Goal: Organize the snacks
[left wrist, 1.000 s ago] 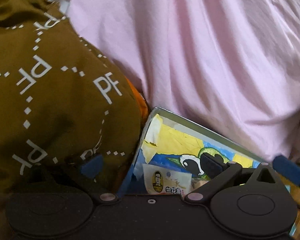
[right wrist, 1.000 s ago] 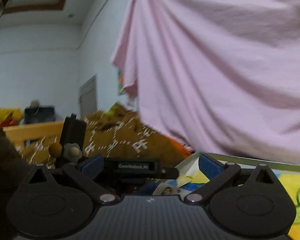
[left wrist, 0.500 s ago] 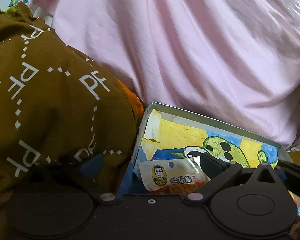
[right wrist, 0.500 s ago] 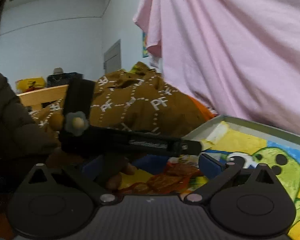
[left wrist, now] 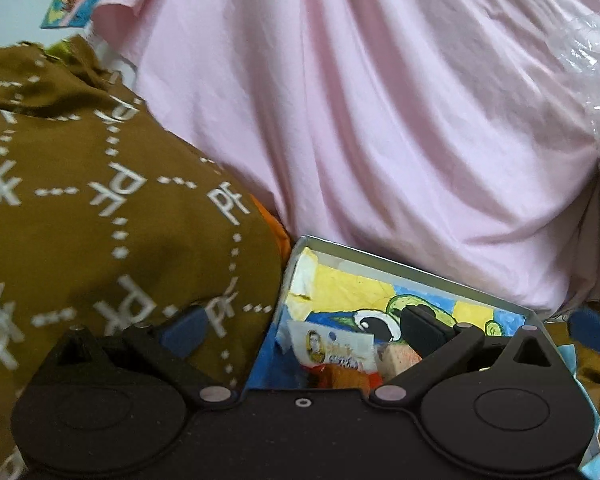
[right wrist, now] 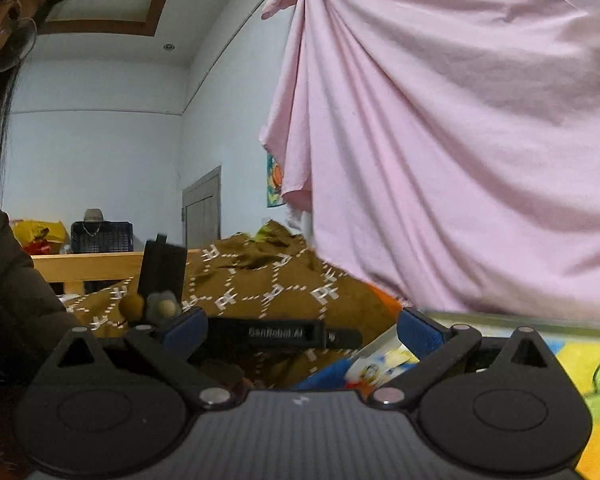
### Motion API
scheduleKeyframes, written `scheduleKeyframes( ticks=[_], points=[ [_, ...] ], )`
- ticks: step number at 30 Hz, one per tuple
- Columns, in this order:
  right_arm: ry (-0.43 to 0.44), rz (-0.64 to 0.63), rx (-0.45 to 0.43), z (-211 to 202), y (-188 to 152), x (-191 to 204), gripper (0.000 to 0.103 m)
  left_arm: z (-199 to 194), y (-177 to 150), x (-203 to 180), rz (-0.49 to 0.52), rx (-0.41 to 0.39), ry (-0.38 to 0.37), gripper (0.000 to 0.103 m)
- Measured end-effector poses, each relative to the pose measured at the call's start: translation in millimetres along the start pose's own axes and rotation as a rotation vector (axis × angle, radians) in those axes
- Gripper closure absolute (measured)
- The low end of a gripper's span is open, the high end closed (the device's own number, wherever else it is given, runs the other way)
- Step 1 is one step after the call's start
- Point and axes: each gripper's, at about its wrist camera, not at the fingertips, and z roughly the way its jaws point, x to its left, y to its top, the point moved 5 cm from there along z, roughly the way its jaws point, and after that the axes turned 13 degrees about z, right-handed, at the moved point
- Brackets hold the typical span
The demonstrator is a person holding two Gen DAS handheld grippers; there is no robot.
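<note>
A metal tray (left wrist: 400,266) with a yellow, blue and green cartoon lining lies low in the left wrist view. A white snack packet with a man's face (left wrist: 332,348) lies in its near corner beside orange and red packets (left wrist: 340,376). My left gripper (left wrist: 300,326) is open and empty, one finger over the brown cloth, the other over the tray. My right gripper (right wrist: 300,326) is open and empty. The tray's rim (right wrist: 520,318) and the packet (right wrist: 376,364) show low right there. The left gripper's body (right wrist: 284,332) crosses just beyond my right fingers.
A brown quilt printed "PF" (left wrist: 100,208) is heaped left of the tray. A pink sheet (left wrist: 380,120) hangs behind it. A wooden bed rail (right wrist: 100,264) and the person's face (right wrist: 4,20) show at the left in the right wrist view.
The right gripper first dipped toward the tray, then tilted back up to see wall and ceiling. The left view shifted slightly; the white packet stays in the tray's corner.
</note>
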Motion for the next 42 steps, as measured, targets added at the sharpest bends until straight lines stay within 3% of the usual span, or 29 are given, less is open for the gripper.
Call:
scheduleKeyframes(
  ticks=[4,14,23,30,42],
  points=[
    [-0.06,0.008,0.01,-14.8,-9.6,11.7,0.0,-27.7,-7.1,0.6,-0.007,0.032,0.014,0.001],
    [-0.305,0.077,0.116,-86.7,-33.0,52.6,0.0,-131.5,-39.5,-26.4,0.14,0.094,-0.012,0.001],
    [-0.397,0.112,0.182,-134.0,-49.4,101.3,0.0,-206.1,-79.3,-65.3,0.213,0.15,-0.031,0.001],
    [-0.478,0.152,0.218,-147.1,-59.8,110.6,0.0,-225.7,-93.7,-83.9,0.296,0.171,-0.057,0.001],
    [-0.612,0.269,0.275,-152.4,-83.3,88.3,0.0,-218.6,-117.0,-97.1,0.329,0.238,-0.109,0.001]
  ],
)
